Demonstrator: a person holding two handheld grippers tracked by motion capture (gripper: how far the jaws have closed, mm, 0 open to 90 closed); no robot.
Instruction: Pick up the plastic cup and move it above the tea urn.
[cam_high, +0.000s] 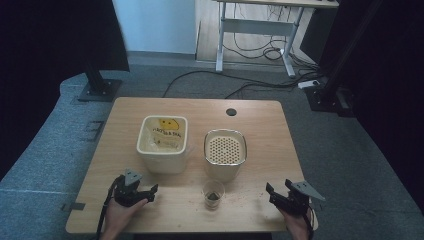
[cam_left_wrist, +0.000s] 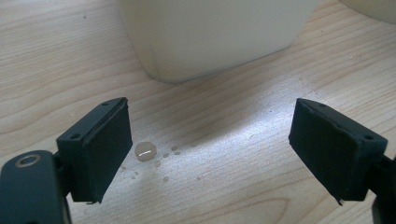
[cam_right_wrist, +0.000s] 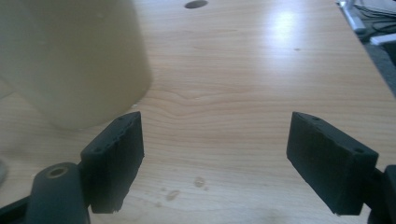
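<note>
A small clear cup (cam_high: 213, 194) stands upright near the tabletop's (cam_high: 260, 125) front edge, between the left gripper (cam_high: 150, 190) and right gripper (cam_high: 271, 192), apart from both. Both grippers' jaws are spread wide with nothing between them.

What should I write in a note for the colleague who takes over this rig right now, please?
Left hand-held gripper: open, holds nothing, low over the table's near left edge.
Right hand-held gripper: open, holds nothing, at the near right edge.
Things: small clear cup with something dark inside, near edge, between the two grippers. Behind it, cream container with perforated top; to its left, open cream bin with yellow-printed bag liner. A few droplets on the wood by the left gripper.
Done: nothing visibly picked up.
Left: probably grasp the cup; either gripper looks close enough.
</note>
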